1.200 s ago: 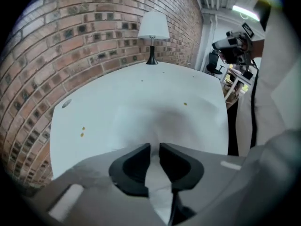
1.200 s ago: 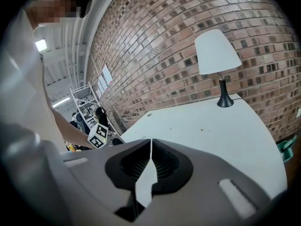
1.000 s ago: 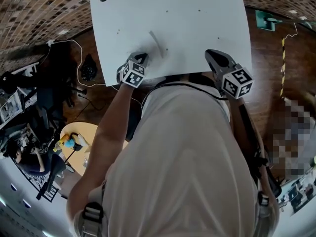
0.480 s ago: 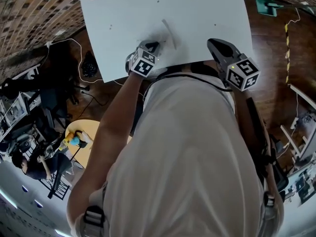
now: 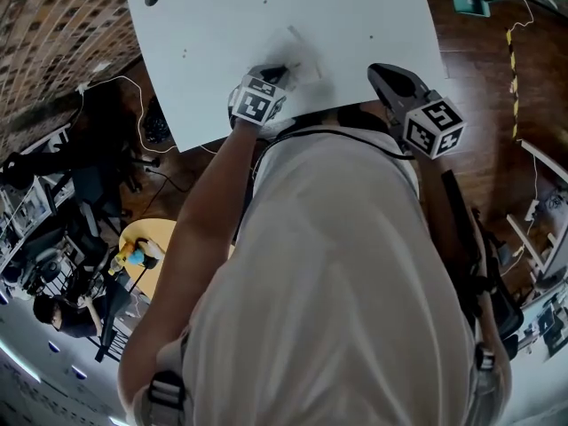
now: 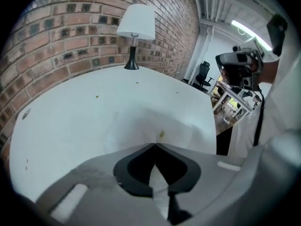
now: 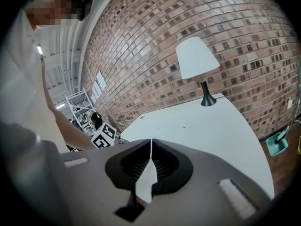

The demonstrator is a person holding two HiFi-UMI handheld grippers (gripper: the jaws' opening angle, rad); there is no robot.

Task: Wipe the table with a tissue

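Where the head view shows the left gripper (image 5: 277,67) pinching the tissue (image 5: 302,51) flat on the table (image 5: 222,25), a thin grip could let it slip free or bunch.
Left gripper view: jaws closed on it; crumb (image 6: 162,134) just ahead, lamp (image 6: 135,27) at far edge, path clear.
Right gripper view: right gripper (image 7: 151,142) closed, empty.

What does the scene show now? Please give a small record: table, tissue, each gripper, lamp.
table: white, with small specks
tissue: spread on the table
left gripper: shut on the tissue's near edge
right gripper: shut, empty, at the table's near edge
lamp: white shade, at the table's far edge
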